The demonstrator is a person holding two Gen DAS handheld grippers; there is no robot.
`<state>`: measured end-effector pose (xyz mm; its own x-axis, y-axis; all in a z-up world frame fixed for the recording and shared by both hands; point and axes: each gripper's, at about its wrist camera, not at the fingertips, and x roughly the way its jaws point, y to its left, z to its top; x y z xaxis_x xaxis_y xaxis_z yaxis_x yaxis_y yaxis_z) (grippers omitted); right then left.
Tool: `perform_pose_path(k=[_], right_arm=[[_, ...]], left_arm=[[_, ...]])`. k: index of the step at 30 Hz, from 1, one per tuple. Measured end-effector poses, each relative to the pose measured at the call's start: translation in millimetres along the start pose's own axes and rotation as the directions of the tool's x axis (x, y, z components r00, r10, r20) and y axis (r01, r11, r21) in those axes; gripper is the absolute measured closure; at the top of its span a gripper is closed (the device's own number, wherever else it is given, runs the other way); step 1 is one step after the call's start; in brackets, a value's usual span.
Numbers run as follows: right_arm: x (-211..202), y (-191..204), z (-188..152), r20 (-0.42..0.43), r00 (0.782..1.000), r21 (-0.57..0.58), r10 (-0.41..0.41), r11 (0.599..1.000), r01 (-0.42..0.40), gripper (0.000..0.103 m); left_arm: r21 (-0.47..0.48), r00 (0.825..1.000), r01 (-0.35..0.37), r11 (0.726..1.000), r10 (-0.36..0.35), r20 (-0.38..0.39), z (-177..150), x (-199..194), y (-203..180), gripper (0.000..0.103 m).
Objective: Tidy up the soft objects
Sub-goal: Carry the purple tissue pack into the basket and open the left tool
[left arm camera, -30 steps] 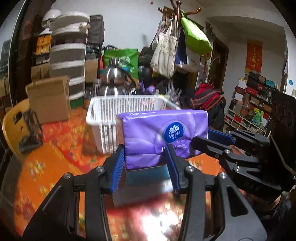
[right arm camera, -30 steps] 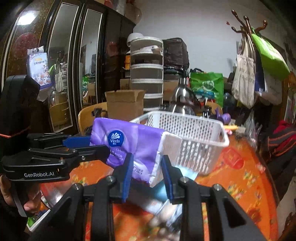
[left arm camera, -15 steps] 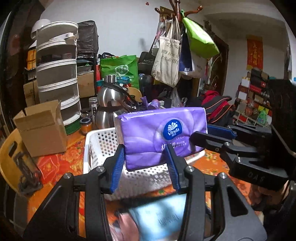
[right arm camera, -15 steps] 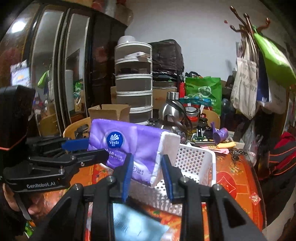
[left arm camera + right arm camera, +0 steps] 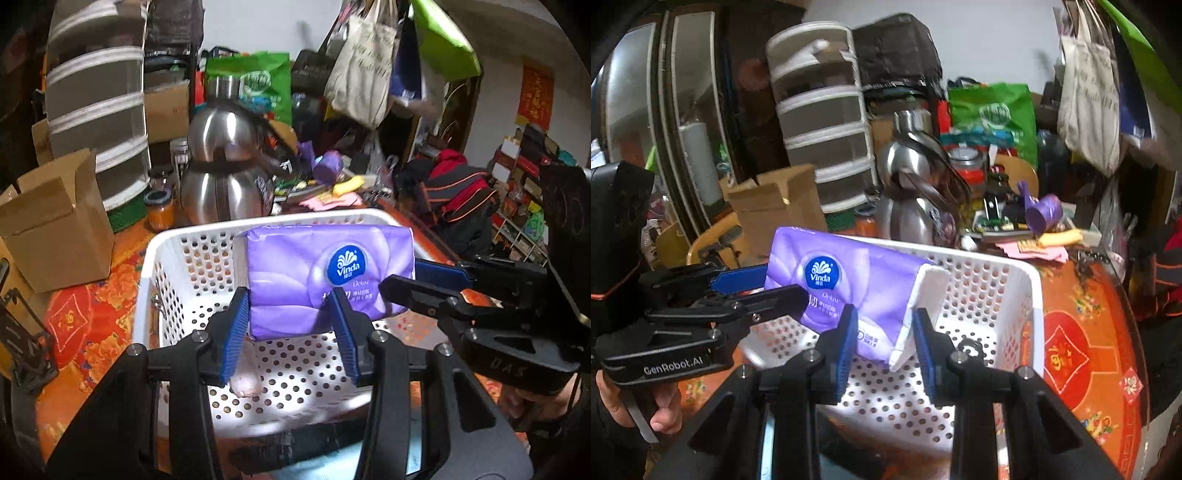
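A purple Vinda tissue pack [image 5: 325, 273] hangs above the white perforated basket [image 5: 173, 240], held at both ends. My left gripper [image 5: 291, 317] is shut on its left end, blue pads pressing the wrapper. My right gripper [image 5: 884, 332] is shut on its right end, where the white side of the pack [image 5: 886, 295] shows. Each gripper appears in the other's view: the right one [image 5: 436, 284] at right, the left one [image 5: 746, 284] at left. A small pinkish soft thing [image 5: 245, 380] lies on the basket floor under the pack.
The basket [image 5: 1030, 291] sits on a red and orange patterned tablecloth [image 5: 1082, 350]. Behind it stand a steel kettle [image 5: 221, 173], an open cardboard box [image 5: 55, 221], a drawer tower [image 5: 96, 110] and clutter. A light blue pack [image 5: 332, 461] lies near the table's front edge.
Both grippers carried the tissue pack forward from in front of the basket to over its inside. The basket now lies beneath the pack. The grips did not change.
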<state>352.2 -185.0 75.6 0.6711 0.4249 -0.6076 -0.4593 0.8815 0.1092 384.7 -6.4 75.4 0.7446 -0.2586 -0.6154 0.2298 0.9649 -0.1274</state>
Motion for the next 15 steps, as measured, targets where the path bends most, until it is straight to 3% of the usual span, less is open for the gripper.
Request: perform_pose_path(k=[4,9,13,14,15], right_arm=[[25,-7,-5,-0.062,0.998,0.000,-0.023,1.000,0.023,0.074],[38,-13,-2,-0.099,0.994,0.008,-0.033,0.999,0.034,0.074],[55,-16,-3,-0.149,0.986,-0.002,-0.074,0.997,0.075,0.073],[58,-18,-3,-0.150,0.984,-0.001,-0.092,0.996,0.093,0.073],[58,-20,-4,-0.149,0.984,0.006,-0.095,0.995,0.097,0.072]], left_arm=[[-0.003,0.998,-0.033,0.999,0.033,-0.045,-2,33,3,0.062],[-0.085,0.995,0.006,0.996,-0.014,-0.095,-2,57,18,0.062],[-0.117,0.991,-0.015,0.993,0.000,-0.132,-4,77,23,0.059],[-0.122,0.992,-0.021,0.992,0.006,-0.128,-5,78,24,0.053],[-0.122,0.993,-0.031,0.992,0.017,-0.115,-5,76,25,0.037]])
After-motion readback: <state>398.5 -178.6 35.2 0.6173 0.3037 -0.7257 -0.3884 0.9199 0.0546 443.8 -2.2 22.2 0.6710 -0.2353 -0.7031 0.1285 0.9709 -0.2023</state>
